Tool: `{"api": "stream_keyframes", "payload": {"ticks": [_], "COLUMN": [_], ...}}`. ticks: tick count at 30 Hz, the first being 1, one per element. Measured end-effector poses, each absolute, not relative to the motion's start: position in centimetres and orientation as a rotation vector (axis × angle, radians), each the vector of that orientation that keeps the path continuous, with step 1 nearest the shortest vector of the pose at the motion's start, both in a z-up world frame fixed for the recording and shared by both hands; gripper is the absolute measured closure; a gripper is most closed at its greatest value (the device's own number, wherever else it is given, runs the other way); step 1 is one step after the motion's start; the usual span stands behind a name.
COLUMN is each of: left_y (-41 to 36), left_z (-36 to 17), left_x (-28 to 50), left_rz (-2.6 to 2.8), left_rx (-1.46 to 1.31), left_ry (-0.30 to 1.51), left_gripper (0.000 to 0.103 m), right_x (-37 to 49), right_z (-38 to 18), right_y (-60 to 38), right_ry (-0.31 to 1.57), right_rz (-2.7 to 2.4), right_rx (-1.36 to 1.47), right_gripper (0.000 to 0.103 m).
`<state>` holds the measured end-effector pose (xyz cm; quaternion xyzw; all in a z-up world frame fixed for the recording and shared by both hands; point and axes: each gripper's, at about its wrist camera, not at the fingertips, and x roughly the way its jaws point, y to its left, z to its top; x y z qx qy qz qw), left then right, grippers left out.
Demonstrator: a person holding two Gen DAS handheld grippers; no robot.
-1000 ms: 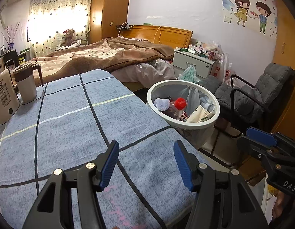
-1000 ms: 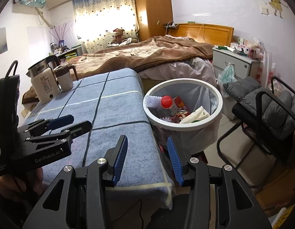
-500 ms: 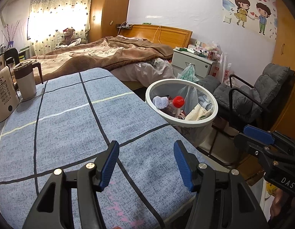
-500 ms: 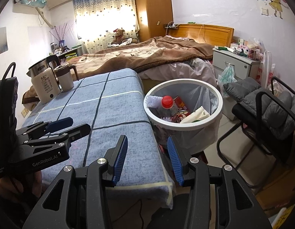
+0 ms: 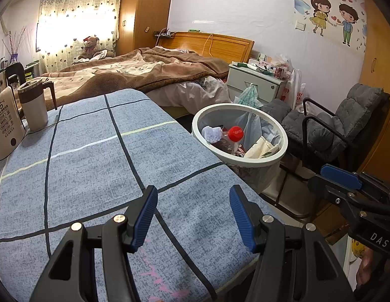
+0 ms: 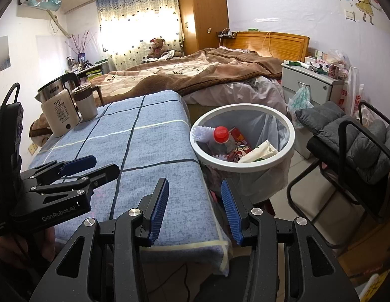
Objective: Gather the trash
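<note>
A white round trash bin (image 5: 268, 161) (image 6: 248, 168) with a plastic liner stands at the right edge of the table covered in a blue checked cloth (image 5: 94, 156) (image 6: 134, 146). Inside lie a red-capped bottle (image 5: 235, 134) (image 6: 221, 134), a crumpled white wad (image 5: 212, 134) and paper scraps (image 6: 260, 151). My left gripper (image 5: 192, 209) hovers open over the cloth's near part with nothing between its blue pads. My right gripper (image 6: 195, 201) is open and empty over the table's right corner, short of the bin. Each gripper shows in the other's view (image 5: 346, 183) (image 6: 76, 166).
A white kettle (image 6: 59, 113) and a lidded mug (image 6: 85, 103) stand at the table's far left corner. Behind are a bed with a brown blanket (image 5: 149, 73), a nightstand (image 5: 255, 83), and a grey padded chair (image 5: 346, 123) right of the bin.
The left wrist view has shifted slightly, with the bin sliding a little left in the frame; both grippers stay open and empty.
</note>
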<state>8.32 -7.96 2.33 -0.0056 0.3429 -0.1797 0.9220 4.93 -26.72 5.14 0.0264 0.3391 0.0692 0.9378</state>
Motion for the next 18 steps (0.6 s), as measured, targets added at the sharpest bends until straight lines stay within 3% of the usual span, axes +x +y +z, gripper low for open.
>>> {"api": "stream_keyframes", "payload": {"ticks": [18], "left_y": [-8.13], "left_z": [2.4], "left_x": [8.44], "left_rz": [-0.362], "left_rx": [-0.007], "left_ry": [0.712], "left_gripper": [0.042], "right_x": [4.92], "right_z": [5.16], "right_y": [-26.74], "right_ry": [0.694], "right_rz": [0.142], "right_rx": [0.057], "right_gripper": [0.058]}}
